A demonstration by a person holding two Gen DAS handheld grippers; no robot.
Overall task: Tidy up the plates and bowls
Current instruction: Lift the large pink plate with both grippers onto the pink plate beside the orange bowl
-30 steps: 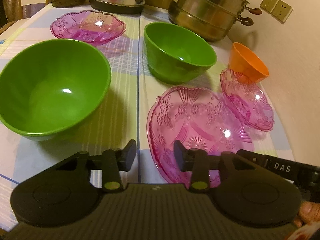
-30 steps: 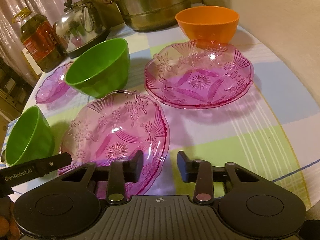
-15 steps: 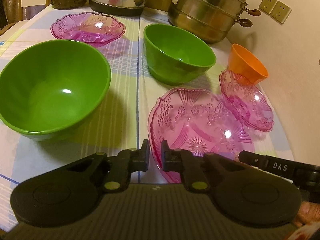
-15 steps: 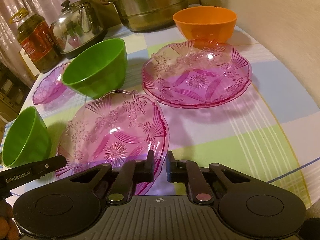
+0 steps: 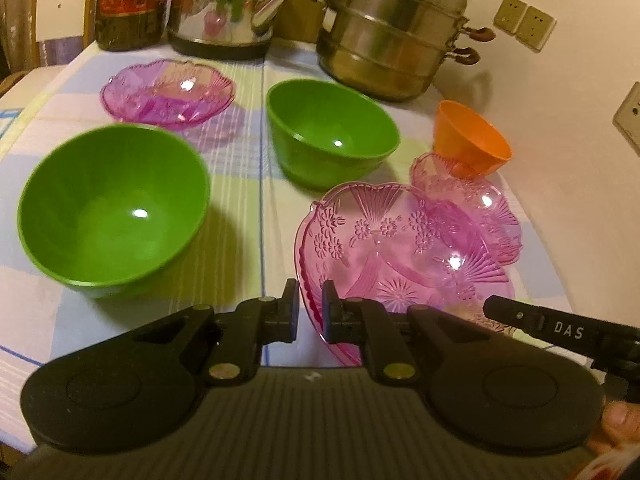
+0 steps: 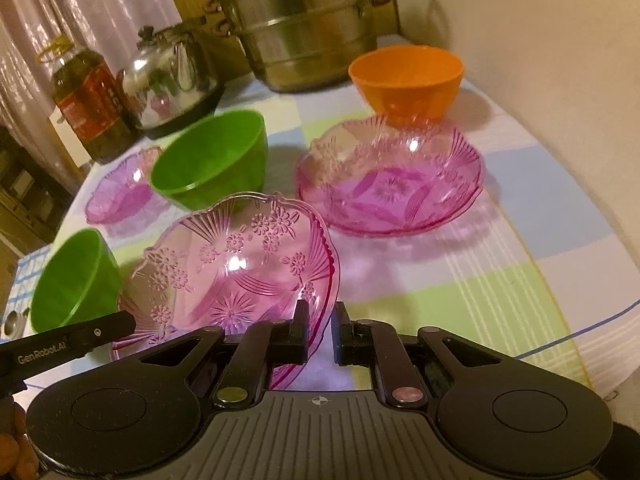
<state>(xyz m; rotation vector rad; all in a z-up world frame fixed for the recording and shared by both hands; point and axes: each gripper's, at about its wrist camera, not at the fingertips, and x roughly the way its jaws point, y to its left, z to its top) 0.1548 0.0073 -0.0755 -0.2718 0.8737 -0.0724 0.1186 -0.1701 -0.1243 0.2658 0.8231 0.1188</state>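
Observation:
A large pink glass plate (image 5: pixel 400 252) is held tilted above the table, in the right wrist view (image 6: pixel 236 264) too. My left gripper (image 5: pixel 310 316) is shut on its left rim. My right gripper (image 6: pixel 322 334) is shut on its right rim. A second pink plate (image 6: pixel 392 184) lies beyond it, in front of an orange bowl (image 6: pixel 406 84). Two green bowls (image 5: pixel 112 208) (image 5: pixel 332 132) and a small pink dish (image 5: pixel 168 92) stand to the left.
A steel steamer pot (image 5: pixel 392 36), a kettle (image 5: pixel 224 4) and an oil bottle (image 5: pixel 128 0) line the back of the table. A wall (image 5: pixel 560 128) with sockets runs along the right side. The checked tablecloth (image 6: pixel 500 272) is bare at the front right.
Both grippers closed from open onto opposite rims of the near pink plate. The plate has lifted off the cloth and tilted.

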